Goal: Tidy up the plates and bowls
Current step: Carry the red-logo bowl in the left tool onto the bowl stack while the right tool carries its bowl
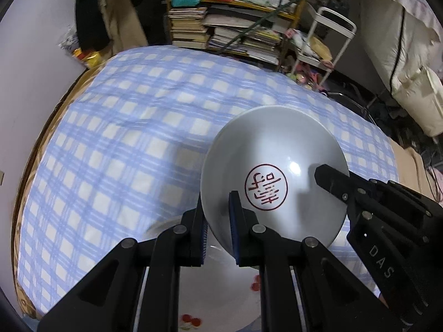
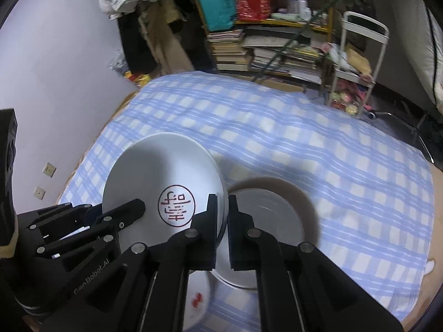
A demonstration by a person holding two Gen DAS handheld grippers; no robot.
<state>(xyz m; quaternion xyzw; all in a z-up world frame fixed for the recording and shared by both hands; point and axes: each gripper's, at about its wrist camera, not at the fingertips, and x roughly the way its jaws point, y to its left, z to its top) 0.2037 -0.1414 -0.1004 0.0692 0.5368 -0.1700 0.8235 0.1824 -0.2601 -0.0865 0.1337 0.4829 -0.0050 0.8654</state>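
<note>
1. My left gripper (image 1: 218, 221) is clamped on the near left rim of a white bowl (image 1: 274, 171), one finger inside the bowl and one outside under the wall.
2. My right gripper (image 2: 222, 215) pinches the opposite rim of the same bowl (image 2: 155, 177); its pads are almost together with only the thin rim between them.
3. The bowl is lifted off the cloth and tilted, so I look into its inside, where a red round stamp (image 1: 266, 186) sits at the bottom.
4. Below the bowl lies a blue and white checked cloth (image 1: 116, 138) spread over a table.
5. Under my left fingers rests a white plate with red cherries (image 1: 191, 319) painted on it, lying flat on the cloth.
6. In the right wrist view a second bowl (image 2: 277, 221), grey-white with a dark outer band, stands on the cloth just right of my right fingers.
7. Beyond the table stand stacked books (image 1: 191, 27) and a white trolley (image 1: 332, 27).
</note>
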